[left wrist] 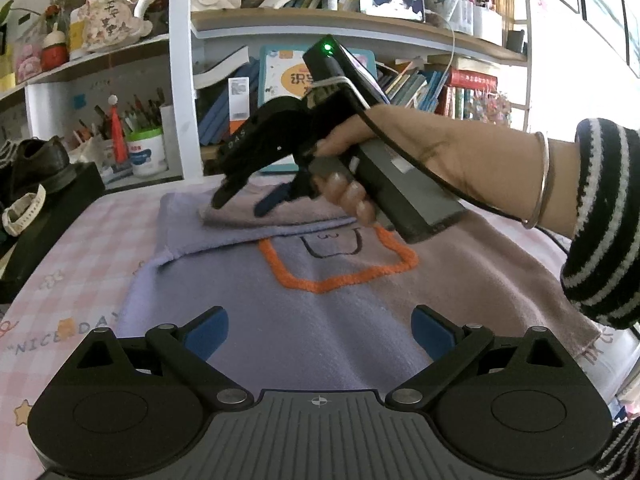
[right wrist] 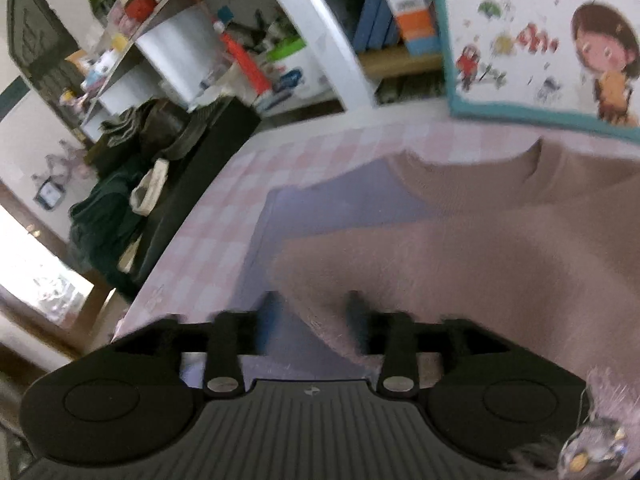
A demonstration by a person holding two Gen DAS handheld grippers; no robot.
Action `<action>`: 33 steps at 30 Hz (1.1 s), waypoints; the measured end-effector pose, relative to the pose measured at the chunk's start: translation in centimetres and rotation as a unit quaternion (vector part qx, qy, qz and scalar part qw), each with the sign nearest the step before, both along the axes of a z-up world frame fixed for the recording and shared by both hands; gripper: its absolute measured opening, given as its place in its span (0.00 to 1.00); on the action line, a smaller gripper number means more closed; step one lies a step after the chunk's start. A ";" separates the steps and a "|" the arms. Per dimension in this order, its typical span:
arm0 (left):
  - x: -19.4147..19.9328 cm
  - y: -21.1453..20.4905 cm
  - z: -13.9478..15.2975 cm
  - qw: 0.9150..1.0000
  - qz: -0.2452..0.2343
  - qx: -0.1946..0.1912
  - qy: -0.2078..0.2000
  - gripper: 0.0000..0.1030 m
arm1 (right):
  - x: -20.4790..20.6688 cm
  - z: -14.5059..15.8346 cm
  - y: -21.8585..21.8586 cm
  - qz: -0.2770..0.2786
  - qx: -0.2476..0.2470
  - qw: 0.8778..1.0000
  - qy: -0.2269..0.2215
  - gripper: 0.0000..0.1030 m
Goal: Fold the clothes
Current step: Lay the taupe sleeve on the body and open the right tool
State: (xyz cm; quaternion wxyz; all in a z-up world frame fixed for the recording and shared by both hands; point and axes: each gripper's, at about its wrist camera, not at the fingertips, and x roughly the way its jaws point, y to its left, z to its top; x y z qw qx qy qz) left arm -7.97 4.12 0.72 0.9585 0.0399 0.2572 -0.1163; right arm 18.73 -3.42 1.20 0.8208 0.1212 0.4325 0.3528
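Your left gripper (left wrist: pixel 320 330) is hovering with fingers spread wide over the sweater (left wrist: pixel 320 308) lying mid-frame on the checkered surface (left wrist: pixel 72 280). Your right gripper (left wrist: pixel 244 200) is resting half-open on the folded sleeve (left wrist: pixel 272 218), upper centre, nothing pinched.

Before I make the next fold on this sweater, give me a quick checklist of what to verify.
1. Sweater lies flat on the checked tablecloth: ok, its near part is smooth.
2. Folded-over part at the far end rests on the garment: ok.
3. Right hand-held gripper has let go: ok, its jaws are apart, though cloth lies between them in the blurred right wrist view.
4. Left hand-held gripper is free: ok, jaws wide apart, nothing pinched.
5. Black box with shoes clear of the sweater: ok, it sits off to the left edge.
6. Right side hem aligned: cannot tell, a striped sleeve hides part of it.
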 end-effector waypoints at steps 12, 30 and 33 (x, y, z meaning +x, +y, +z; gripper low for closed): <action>0.2 0.5 -0.1 1.000 0.009 -0.003 -0.002 0.97 | -6.7 2.6 -7.3 0.019 -0.010 0.998 -0.057 0.60; 0.1 5.9 1.5 0.996 0.081 0.011 0.017 0.95 | -20.7 0.4 -26.4 -0.125 -0.058 0.990 -0.040 0.60; -0.3 6.7 1.8 0.994 0.097 0.034 0.022 0.95 | -21.7 -0.3 -27.0 -0.127 -0.051 0.990 -0.019 0.58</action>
